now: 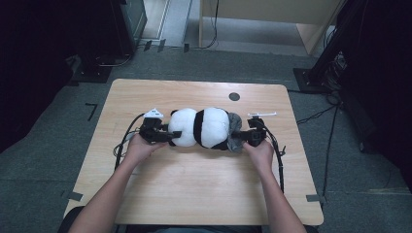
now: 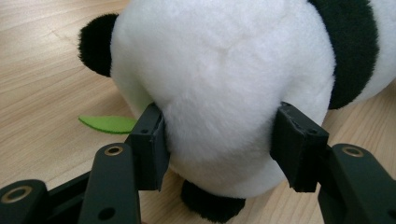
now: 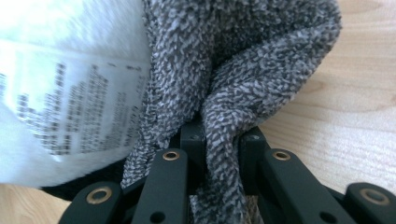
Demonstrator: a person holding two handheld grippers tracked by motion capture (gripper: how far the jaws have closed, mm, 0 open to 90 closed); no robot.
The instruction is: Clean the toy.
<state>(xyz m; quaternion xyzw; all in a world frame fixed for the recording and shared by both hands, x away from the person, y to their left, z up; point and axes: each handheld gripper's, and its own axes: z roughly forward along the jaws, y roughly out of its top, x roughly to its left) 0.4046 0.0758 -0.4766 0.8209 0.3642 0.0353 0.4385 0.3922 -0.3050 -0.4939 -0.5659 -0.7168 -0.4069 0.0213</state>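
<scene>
Right gripper (image 3: 222,154) jaws pinching fold of grey cloth (image 3: 243,79) at panda's 3 o'clock end. Left gripper (image 2: 219,140) jaws clamped on toy panda (image 1: 201,127) head, 9 o'clock side. Panda lying mid-table (image 1: 194,194).

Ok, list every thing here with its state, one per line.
Panda plush: lying on its side on the table.
Left tongs: clamped on the panda's white head.
Grey cloth: bunched at the panda's rear end, one fold pinched.
Right tongs: shut on that fold.
</scene>
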